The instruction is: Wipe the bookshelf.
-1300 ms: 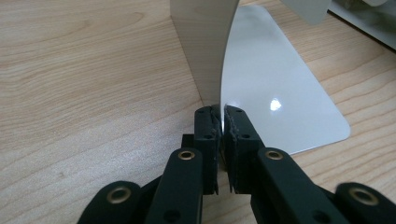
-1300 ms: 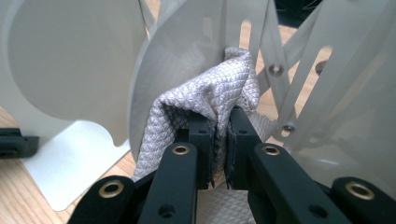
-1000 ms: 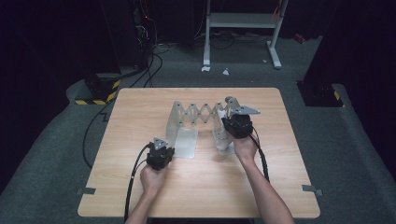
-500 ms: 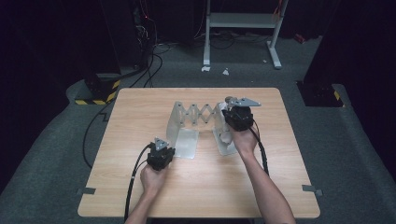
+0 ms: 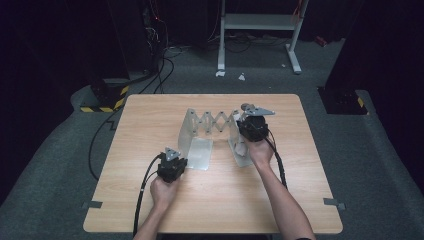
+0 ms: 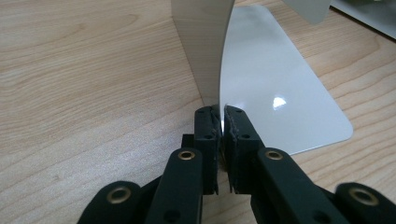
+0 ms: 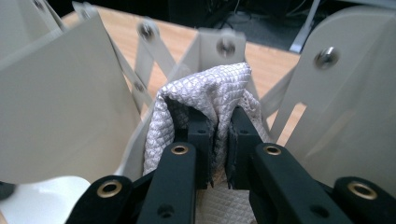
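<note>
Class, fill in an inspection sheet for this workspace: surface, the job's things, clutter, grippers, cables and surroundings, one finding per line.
Surface: wooden table, bare wood around the work.
Job's things: expandable metal rack with scissor links, standing mid-table on flat base plates; white mesh cloth bunched between its panels.
Clutter: nothing seen.
Grippers: left hand-held gripper shut on the edge of the rack's upright left panel; right hand-held gripper shut on the cloth.
Cables: one black cable trails from the left gripper off the table's near edge; another runs along the right forearm.
Surroundings: grey floor, white stand frame behind, yellow-and-black striped block at far left.
</note>
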`<state>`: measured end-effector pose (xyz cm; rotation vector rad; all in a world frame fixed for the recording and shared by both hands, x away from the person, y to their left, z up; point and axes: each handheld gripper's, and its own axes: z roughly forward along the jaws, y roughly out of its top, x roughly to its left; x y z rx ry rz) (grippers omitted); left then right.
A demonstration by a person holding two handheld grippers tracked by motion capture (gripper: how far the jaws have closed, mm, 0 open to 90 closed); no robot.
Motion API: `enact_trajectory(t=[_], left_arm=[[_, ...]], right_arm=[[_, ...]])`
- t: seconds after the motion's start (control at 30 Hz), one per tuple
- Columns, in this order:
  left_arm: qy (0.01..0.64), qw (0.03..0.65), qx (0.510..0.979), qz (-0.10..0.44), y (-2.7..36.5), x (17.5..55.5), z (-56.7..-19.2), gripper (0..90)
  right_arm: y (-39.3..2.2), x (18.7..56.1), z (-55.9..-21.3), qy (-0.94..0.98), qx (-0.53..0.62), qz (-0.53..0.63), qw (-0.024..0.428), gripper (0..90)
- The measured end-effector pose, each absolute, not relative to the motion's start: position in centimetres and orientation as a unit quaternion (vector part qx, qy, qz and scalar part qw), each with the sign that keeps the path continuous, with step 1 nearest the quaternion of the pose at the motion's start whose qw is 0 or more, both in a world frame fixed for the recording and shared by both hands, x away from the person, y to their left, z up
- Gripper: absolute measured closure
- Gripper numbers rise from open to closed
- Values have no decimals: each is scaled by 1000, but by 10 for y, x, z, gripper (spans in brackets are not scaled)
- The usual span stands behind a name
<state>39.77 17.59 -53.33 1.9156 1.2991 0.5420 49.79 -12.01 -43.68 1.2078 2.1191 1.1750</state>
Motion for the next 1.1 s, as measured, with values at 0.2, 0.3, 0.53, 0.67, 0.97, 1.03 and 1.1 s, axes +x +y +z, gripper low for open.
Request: enact_trajectory(t=[0.2, 0.3, 0.53, 0.67, 0.97, 1.03, 1.1], left_arm=[[505, 370, 749, 216, 175, 397, -533, 840], [504, 370, 750, 215, 175, 397, -533, 839], [503, 370, 750, 217, 175, 395, -533, 839], [503, 370, 750, 218, 175, 396, -533, 838], [501, 369, 751, 220, 174, 395, -533, 839], [501, 369, 751, 220, 174, 395, -533, 839], [501, 369, 751, 220, 174, 395, -533, 839]], right_arm=[[-122, 498, -453, 775, 439, 408, 202, 833], [-123, 496, -462, 781, 438, 400, 197, 833], [-126, 499, -479, 786, 446, 387, 182, 833], [-124, 501, -481, 786, 447, 388, 181, 834], [-130, 496, -460, 772, 442, 416, 189, 833], [-130, 494, -452, 769, 440, 423, 192, 834], [-131, 492, -441, 763, 432, 436, 202, 834]])
